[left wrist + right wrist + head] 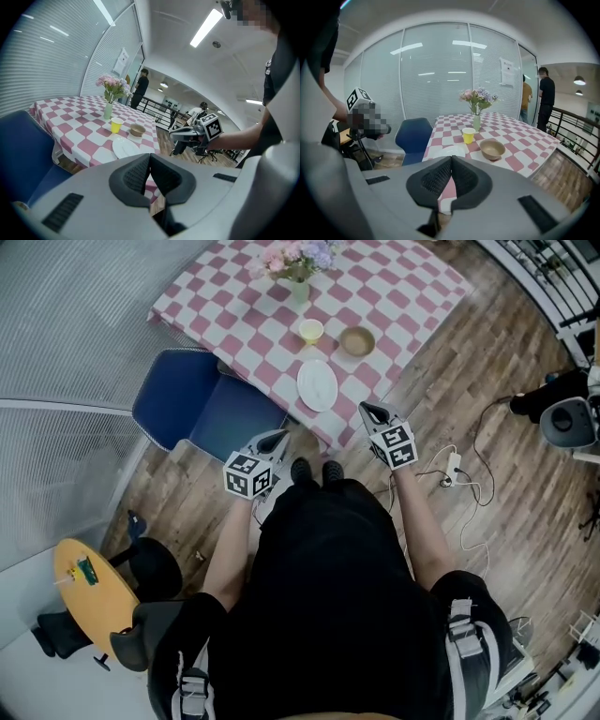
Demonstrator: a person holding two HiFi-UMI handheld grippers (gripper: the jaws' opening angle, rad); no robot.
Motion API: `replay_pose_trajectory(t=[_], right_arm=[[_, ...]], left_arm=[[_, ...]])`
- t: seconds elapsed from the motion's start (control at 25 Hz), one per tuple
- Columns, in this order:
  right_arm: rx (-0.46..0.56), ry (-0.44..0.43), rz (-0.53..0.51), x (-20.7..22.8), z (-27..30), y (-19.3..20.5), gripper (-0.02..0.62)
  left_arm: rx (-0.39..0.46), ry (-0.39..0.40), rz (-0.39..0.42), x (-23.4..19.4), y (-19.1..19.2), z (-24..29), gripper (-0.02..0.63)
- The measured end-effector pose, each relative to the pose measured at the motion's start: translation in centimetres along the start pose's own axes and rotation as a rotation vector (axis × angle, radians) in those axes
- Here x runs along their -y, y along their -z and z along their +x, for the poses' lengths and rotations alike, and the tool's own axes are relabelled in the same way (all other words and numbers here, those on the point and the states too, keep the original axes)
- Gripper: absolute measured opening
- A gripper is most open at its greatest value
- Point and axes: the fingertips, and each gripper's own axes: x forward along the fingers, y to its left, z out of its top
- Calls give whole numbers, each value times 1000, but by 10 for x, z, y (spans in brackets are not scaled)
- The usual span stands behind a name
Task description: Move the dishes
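Observation:
A white plate (317, 384) lies near the front edge of the pink-checked table (394, 287), with a yellow cup (311, 331) and a tan bowl (356, 340) just behind it. In the right gripper view the plate (447, 151), cup (468, 135) and bowl (492, 149) show ahead of the jaws. My left gripper (277, 438) is held short of the table's edge, its jaws together and empty. My right gripper (367, 411) hangs beside the plate's right, shut with nothing in it. The left gripper view shows the plate (124, 148) past its tips (150, 157).
A blue chair (202, 409) stands at the table's left, close to my left gripper. A vase of flowers (298, 266) sits at the table's back. Cables and a power strip (454, 468) lie on the wood floor at the right. People stand far behind the table.

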Motion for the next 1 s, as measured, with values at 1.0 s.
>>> replay_pose_trajectory(t=[1.0], right_arm=[[36,103,94,-41,13,-1,15]], left_arm=[[-7,38,52,-49,6,-44,21]])
